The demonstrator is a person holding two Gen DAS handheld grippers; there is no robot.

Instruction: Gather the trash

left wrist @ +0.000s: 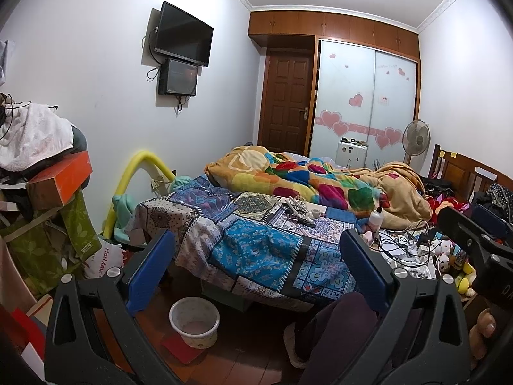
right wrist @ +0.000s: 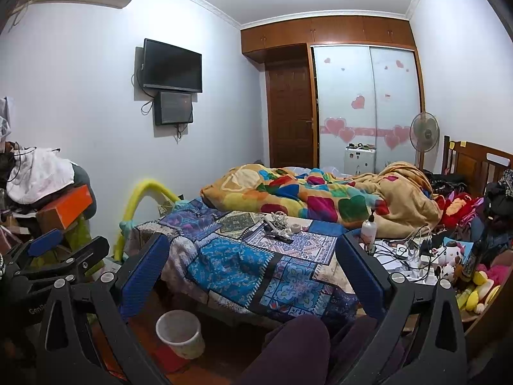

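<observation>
Both grippers' blue fingers [left wrist: 150, 266] spread wide and empty — left gripper [left wrist: 256, 269], right gripper [right wrist: 253, 272], white bin [left wrist: 194, 322] on floor below.

Patterned cloth bedspread [left wrist: 256, 250], glossy plastic bin [left wrist: 194, 322], polished wooden door [left wrist: 287, 102]

Both wrist views low, facing the bed [left wrist: 256, 240] [right wrist: 250, 256] lengthwise.
Looking forward between own fingers toward the far wardrobe [left wrist: 365, 96] [right wrist: 365, 96]; sharing bed, bin [left wrist: 194, 322] [right wrist: 180, 333], wall TV [left wrist: 182, 33] [right wrist: 172, 65]; right view slightly farther right.
</observation>
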